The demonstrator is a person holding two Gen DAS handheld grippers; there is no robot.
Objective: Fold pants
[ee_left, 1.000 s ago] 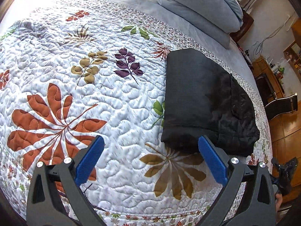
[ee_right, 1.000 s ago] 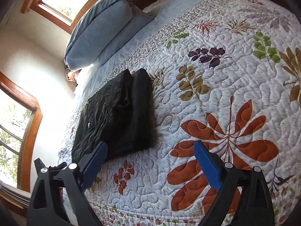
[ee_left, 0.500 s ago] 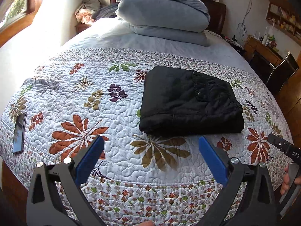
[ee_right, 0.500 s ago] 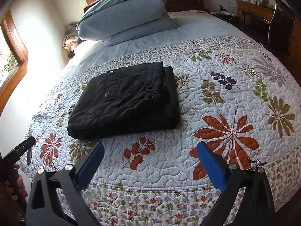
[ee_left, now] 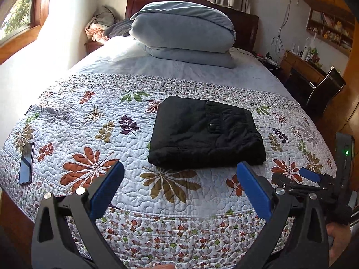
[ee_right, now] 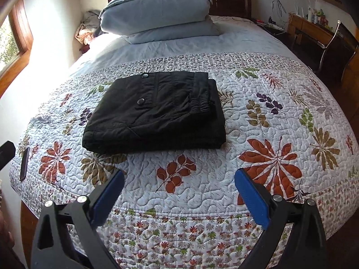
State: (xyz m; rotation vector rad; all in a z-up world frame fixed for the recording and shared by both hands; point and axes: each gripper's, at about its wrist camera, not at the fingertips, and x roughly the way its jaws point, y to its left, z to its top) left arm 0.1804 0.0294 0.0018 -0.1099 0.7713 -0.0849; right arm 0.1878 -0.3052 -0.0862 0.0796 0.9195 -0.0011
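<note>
1. At the middle of both views, the black pants (ee_left: 206, 134) lie as a compact folded rectangle on the floral quilt (ee_left: 89, 121), waistband and snap buttons on top, layers stacked evenly.
2. A second ago both cameras sat low and close over the quilt with the bundle tilted at the frame's side; now they have pulled back toward the foot of the bed, and the whole bed shows. My reading: the folding is done and the hands are retreating.
3. The left gripper (ee_left: 179, 188) at the lower edge has its blue pads spread wide and holds nothing; the right gripper (ee_right: 179, 192) likewise gapes empty, well short of the cloth.
4. Farther out: stacked grey-blue pillows (ee_left: 181, 33) at upper centre, and a dark phone (ee_left: 26, 163) at the quilt's left edge, well apart from the pants.
5. Nothing lies between the tongs and the bundle; no obstacle appears.
</note>
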